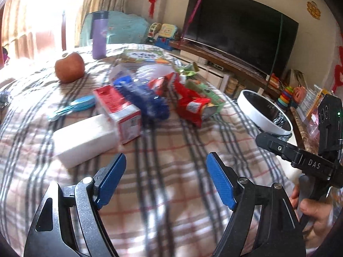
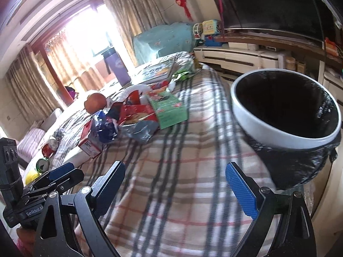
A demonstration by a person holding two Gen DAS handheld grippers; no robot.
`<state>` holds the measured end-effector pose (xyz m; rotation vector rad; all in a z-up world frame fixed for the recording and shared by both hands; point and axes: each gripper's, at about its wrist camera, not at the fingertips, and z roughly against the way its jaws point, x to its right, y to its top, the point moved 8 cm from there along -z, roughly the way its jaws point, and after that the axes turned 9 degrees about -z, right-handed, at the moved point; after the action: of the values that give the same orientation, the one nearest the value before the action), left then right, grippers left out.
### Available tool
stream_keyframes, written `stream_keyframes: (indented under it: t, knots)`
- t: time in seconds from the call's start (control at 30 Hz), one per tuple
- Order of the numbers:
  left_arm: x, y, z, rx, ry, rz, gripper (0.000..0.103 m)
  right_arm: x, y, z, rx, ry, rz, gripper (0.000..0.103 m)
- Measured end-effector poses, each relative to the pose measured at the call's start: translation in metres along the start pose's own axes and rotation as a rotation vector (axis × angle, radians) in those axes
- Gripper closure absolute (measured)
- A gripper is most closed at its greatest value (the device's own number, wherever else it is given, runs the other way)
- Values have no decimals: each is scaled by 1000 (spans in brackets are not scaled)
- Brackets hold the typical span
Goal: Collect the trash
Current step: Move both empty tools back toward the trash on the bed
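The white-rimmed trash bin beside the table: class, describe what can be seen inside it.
Inside the trash bin only a black liner shows, glinting near the right rim. The interior is dark, so its bottom, and whether any trash lies there, cannot be made out in either view.

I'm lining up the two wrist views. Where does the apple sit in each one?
Left wrist: apple upper left, on the plaid cloth, left of the purple bottle.
Right wrist: apple left of centre, behind the wrapper pile.
Shared landmark: the white-rimmed bin, on the right in both.
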<state>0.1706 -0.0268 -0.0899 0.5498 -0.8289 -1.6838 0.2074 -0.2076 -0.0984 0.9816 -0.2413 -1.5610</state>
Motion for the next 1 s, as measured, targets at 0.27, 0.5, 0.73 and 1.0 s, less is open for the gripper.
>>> stream_keyframes:
  t: [0.27, 0.5, 0.73, 1.0]
  knots:
    - [-35, -19, 8, -18, 44, 34, 23, -27, -8, -15, -30, 11, 50, 7]
    - [-67, -18, 17, -25, 86, 18, 19, -51, -12, -27, -48, 27, 99, 7]
    - [-99, -14, 13, -71, 130, -61, 18, -75, -17, -41, -81, 57, 147, 14]
    - [-112, -11, -11, -142, 113, -206, 17, -85, -15, -53, -87, 30, 174, 27]
